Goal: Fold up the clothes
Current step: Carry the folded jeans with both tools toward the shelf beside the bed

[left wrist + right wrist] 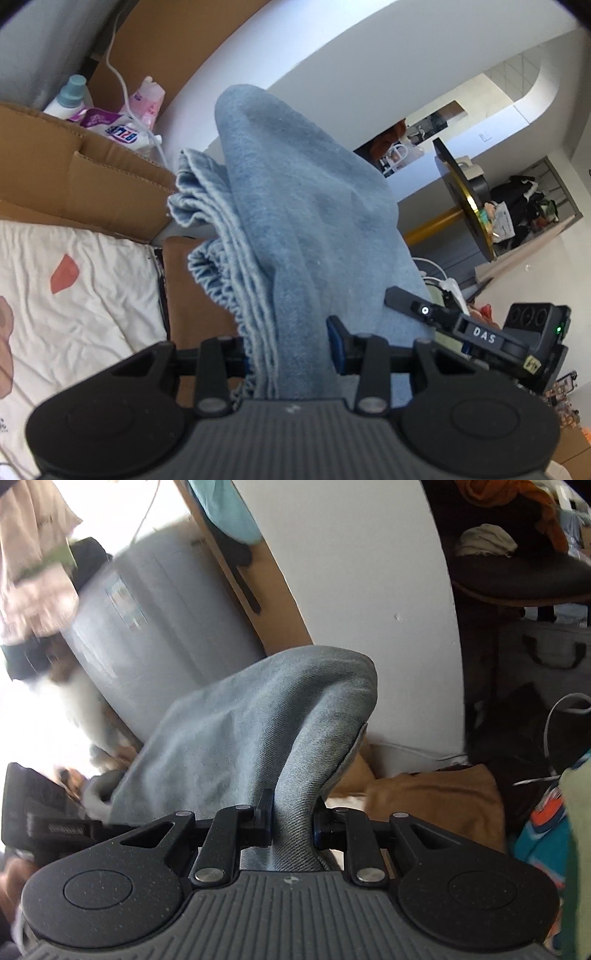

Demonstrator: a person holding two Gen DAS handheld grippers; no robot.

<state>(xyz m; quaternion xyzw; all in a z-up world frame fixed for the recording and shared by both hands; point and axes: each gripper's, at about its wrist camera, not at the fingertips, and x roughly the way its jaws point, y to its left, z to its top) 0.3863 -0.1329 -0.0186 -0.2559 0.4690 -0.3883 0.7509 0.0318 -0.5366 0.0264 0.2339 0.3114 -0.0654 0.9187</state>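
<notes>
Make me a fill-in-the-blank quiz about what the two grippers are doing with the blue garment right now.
1. The left gripper is shut on the blue ____ garment.
2. The right gripper is ____ on the same garment.
3. In the left wrist view, a white patterned ____ lies at lower left.
4. Behind that sheet stands a ____ box.

Missing words: denim; shut; sheet; cardboard

A white wall (314,48) is curving across the left wrist view, with open cardboard boxes (92,177) sitting beside a wrinkled printed bedsheet (74,295). A round dark table (465,199) on a yellow post is standing farther off. In the right wrist view, daylight is glaring at the left edge beside a grey appliance (147,627), and a dark chair seat (517,579) is carrying loose cloth.
</notes>
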